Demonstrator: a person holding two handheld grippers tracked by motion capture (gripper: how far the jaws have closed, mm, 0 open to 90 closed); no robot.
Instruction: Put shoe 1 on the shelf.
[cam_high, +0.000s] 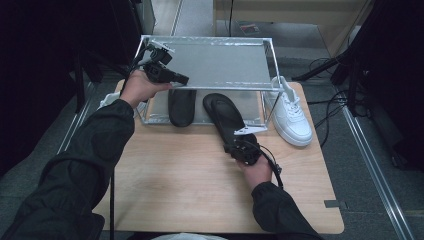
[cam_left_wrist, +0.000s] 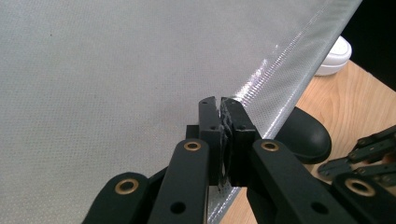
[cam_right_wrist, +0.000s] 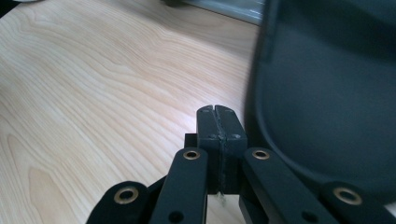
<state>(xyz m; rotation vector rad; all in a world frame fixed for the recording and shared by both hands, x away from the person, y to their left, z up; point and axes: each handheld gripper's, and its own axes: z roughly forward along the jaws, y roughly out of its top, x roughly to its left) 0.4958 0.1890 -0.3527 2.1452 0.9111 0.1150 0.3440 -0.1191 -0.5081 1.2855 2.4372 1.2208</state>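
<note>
A metal-framed shoe rack (cam_high: 272, 60) stands at the back of the wooden table (cam_high: 175, 175), with a grey mesh top shelf (cam_high: 220, 62). My left gripper (cam_high: 186, 79) is at the shelf's front left and is shut on the shelf's shiny front hem (cam_left_wrist: 261, 116), which runs between its jaws (cam_left_wrist: 219, 105). One black slipper (cam_high: 181, 106) lies on the lower level. A second black slipper (cam_high: 223, 112) lies half out of the rack, heel toward me. My right gripper (cam_high: 235, 144) is shut with nothing between its jaws (cam_right_wrist: 217, 112), close beside that slipper's heel (cam_right_wrist: 327, 93).
A white sneaker (cam_high: 290, 115) stands on the table just right of the rack, its toe (cam_left_wrist: 336, 56) seen past the shelf edge. Another white shoe (cam_high: 107, 100) peeks out left of the rack behind my left forearm. Bare wood (cam_right_wrist: 93, 93) lies in front of the rack.
</note>
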